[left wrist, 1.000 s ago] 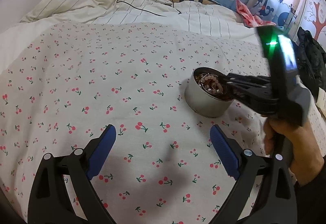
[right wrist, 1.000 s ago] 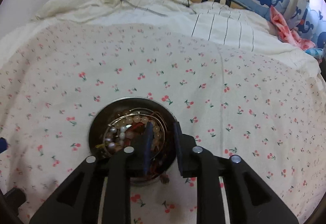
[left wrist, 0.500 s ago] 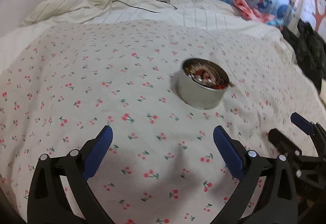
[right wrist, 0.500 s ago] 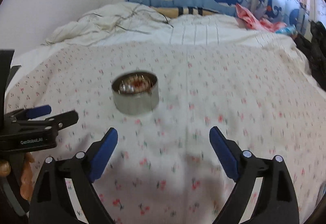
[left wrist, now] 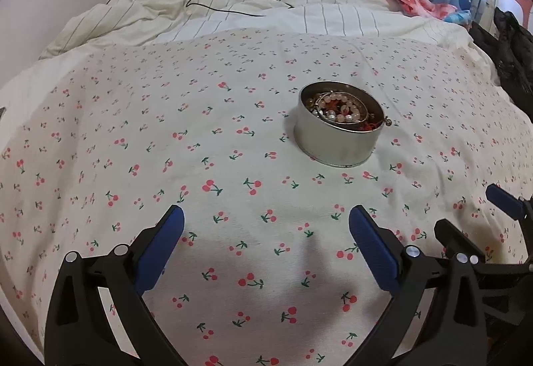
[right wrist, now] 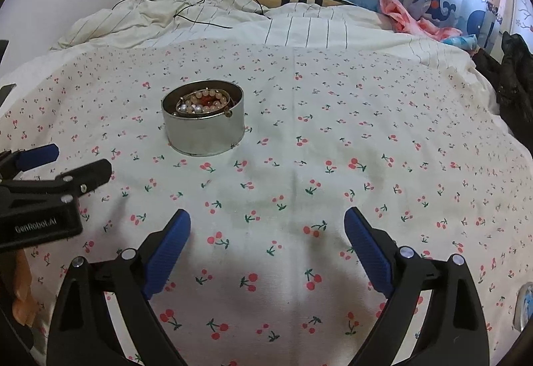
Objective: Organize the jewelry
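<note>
Your right claw (right wrist: 266, 246) just sprang open, empty, pulled back from tin (right wrist: 203, 117); beads inside; left claw (left wrist: 266, 242) released; sorting looks finished

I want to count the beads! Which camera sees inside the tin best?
The left wrist view. There the tin sits nearer and larger, so the beads inside show clearly, with a small charm hanging over the rim. In the right wrist view the tin looks smaller and flatter, with its beads more bunched.

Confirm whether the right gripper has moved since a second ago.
Yes. The right gripper has pulled back from the jewelry tin, which now sits ahead and left; its jaws have just been opening, empty.
</note>
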A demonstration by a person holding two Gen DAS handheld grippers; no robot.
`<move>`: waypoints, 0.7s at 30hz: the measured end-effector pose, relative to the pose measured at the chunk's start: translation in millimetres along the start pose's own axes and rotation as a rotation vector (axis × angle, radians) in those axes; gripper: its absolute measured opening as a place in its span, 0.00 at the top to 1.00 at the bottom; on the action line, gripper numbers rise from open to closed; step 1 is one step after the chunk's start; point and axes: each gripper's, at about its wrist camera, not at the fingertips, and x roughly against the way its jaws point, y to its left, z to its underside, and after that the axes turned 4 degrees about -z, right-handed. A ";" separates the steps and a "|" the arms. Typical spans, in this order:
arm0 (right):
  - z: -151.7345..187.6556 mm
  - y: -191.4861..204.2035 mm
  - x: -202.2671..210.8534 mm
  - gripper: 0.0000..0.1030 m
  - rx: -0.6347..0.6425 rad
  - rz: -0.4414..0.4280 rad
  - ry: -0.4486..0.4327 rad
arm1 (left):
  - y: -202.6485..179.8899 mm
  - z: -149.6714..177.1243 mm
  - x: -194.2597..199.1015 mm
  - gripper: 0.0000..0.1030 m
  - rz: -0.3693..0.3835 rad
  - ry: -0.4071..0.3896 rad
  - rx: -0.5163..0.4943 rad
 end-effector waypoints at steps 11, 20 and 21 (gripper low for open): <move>-1.2 2.4 3.7 0.11 0.007 -0.002 -0.015 | -0.8 0.4 -1.5 0.07 -0.003 0.011 -0.001; -0.9 6.1 5.6 0.10 0.020 -0.009 -0.025 | 2.1 0.0 -1.3 0.07 0.004 0.014 0.014; -0.9 6.2 5.6 0.10 0.020 -0.009 -0.026 | 2.0 -0.6 -1.0 0.07 0.004 0.014 0.014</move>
